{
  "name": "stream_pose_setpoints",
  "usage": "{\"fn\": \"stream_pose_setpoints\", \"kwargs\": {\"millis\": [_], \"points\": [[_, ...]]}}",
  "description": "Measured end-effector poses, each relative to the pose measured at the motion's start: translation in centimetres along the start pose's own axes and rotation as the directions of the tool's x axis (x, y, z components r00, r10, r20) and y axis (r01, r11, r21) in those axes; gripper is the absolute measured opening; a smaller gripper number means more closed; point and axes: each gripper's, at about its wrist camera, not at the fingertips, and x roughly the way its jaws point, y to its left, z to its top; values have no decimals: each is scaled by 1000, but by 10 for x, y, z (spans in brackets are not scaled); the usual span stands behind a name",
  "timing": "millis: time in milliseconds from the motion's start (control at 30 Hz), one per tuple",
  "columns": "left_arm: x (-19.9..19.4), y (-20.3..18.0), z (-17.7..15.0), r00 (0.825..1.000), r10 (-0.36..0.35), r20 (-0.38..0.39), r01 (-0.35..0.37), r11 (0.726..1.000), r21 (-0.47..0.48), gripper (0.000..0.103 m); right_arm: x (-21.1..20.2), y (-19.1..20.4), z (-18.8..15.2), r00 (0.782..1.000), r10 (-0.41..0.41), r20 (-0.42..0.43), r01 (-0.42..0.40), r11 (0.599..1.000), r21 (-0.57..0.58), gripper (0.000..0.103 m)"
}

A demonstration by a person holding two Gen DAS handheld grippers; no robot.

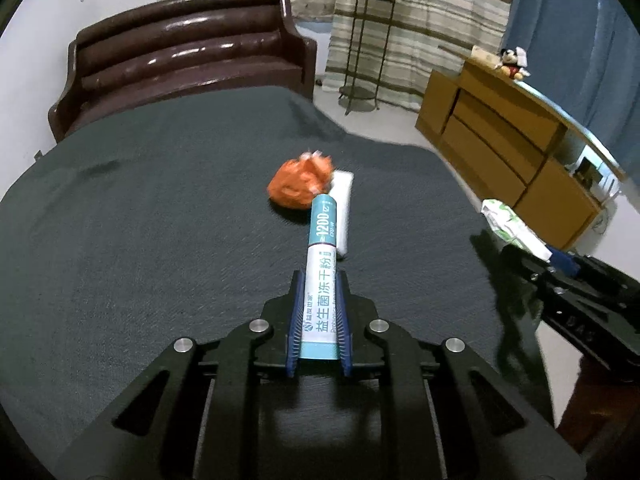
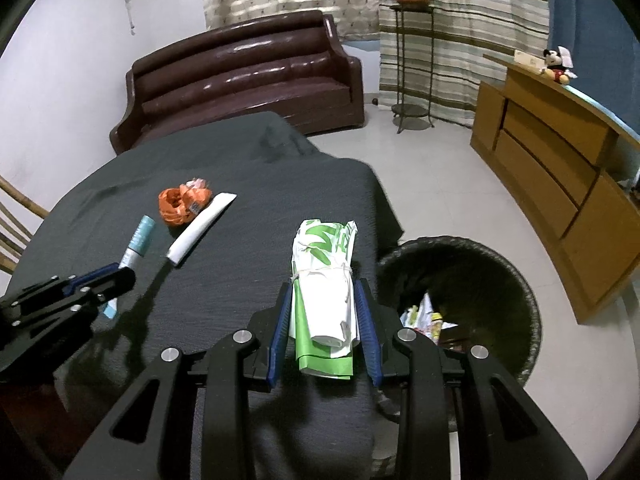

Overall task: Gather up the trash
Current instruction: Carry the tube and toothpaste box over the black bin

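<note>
Dim indoor light, daylight filtering through the striped curtains. Glare streaks the brown sofa. Hard shadows fall on the dark tablecloth. The orange wrapper is motion-blurred. Fisheye bending curves the cabinet; corners go black.

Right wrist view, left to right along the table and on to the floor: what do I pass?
Left gripper shut on the teal tube → orange wrapper → white tube → green-and-white bundle in the right gripper → black bin.
</note>
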Motion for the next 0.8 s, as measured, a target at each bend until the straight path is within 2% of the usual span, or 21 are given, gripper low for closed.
{"fn": "stream_pose_setpoints", "kwargs": {"millis": [300, 800], "points": [[0, -43, 9, 997, -66, 39, 64, 997, 50, 15, -17, -36, -1, 996, -79, 34, 78, 996, 39, 32], [23, -122, 18, 986, -161, 29, 155, 974, 165, 15, -26, -90, -2, 981, -186, 60, 179, 978, 108, 32]]}}
